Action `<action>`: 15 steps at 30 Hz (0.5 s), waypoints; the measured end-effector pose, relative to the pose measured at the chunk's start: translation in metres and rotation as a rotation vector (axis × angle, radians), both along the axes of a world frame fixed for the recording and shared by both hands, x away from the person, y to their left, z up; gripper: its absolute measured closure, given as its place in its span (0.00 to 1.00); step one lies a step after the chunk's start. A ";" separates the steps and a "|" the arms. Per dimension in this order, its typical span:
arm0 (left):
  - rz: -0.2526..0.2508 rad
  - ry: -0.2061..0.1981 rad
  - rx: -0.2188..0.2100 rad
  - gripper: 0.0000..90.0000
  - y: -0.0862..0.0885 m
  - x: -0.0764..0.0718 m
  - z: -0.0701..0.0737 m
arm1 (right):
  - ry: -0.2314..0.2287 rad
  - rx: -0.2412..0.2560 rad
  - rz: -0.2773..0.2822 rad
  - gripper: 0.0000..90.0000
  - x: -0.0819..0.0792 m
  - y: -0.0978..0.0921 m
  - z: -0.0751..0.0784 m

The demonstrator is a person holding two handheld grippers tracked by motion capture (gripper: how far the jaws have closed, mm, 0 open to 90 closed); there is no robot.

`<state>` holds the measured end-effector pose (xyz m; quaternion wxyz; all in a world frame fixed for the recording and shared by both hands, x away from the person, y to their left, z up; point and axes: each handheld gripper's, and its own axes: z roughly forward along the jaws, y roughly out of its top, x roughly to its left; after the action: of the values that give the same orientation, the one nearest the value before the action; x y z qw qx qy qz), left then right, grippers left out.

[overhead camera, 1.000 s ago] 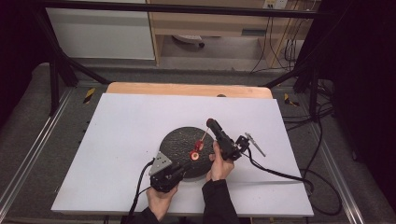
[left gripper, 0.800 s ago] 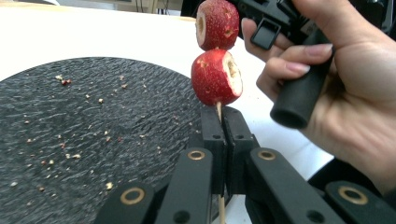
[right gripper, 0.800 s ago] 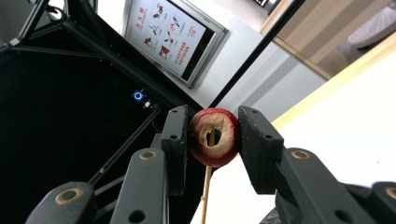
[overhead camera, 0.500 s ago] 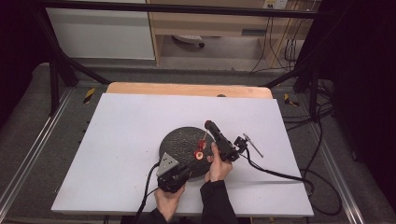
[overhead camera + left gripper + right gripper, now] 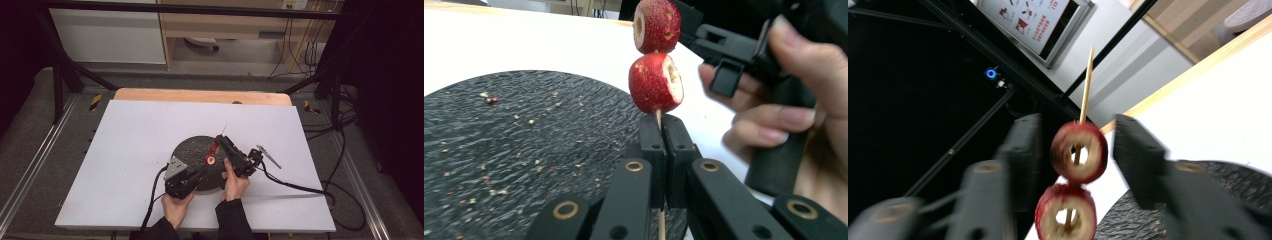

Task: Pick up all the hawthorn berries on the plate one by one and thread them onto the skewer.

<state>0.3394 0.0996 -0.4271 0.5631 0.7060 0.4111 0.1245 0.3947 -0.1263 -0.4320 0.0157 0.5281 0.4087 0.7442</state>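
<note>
On the white bench (image 5: 125, 150), near its near edge, your dark round slate plate (image 5: 192, 147) lies flat, flecked with crumbs. Your left gripper (image 5: 663, 150) has its jaws closed on the lower end of a wooden skewer (image 5: 1087, 80), held above the plate's right side. Your right gripper (image 5: 1075, 150) has its jaws open around the upper of two red cored fruits (image 5: 655, 82) threaded on it.
</note>
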 end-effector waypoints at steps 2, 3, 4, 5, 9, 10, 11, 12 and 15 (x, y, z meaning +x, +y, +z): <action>-0.009 -0.004 0.014 0.98 0.005 -0.001 0.001 | -0.010 -0.047 0.001 0.49 0.000 -0.004 0.005; -0.012 -0.008 0.030 0.98 0.008 -0.001 0.001 | -0.019 -0.080 -0.002 0.46 0.000 -0.006 0.008; -0.015 -0.008 0.037 0.98 0.012 -0.002 0.001 | -0.028 -0.112 0.005 0.43 0.000 -0.008 0.010; -0.018 -0.005 0.040 0.98 0.016 -0.002 0.002 | -0.020 -0.143 0.030 0.39 0.001 -0.011 0.013; -0.026 -0.001 0.064 0.98 0.029 -0.001 0.002 | 0.019 -0.307 0.088 0.29 0.006 -0.019 0.016; -0.031 0.001 0.076 0.98 0.032 -0.001 0.003 | 0.023 -0.346 0.096 0.26 0.007 -0.020 0.016; -0.034 0.002 0.085 0.98 0.035 -0.001 0.003 | 0.034 -0.389 0.111 0.24 0.007 -0.021 0.015; -0.039 0.003 0.091 0.98 0.038 -0.001 0.003 | 0.038 -0.431 0.124 0.23 0.008 -0.023 0.015; -0.051 0.012 0.110 0.98 0.045 0.000 0.004 | 0.050 -0.554 0.165 0.16 0.009 -0.026 0.012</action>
<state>0.3391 0.1448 -0.4236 0.5241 0.7467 0.3890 0.1283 0.4038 -0.1522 -0.4201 0.0885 0.4867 0.6382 0.5899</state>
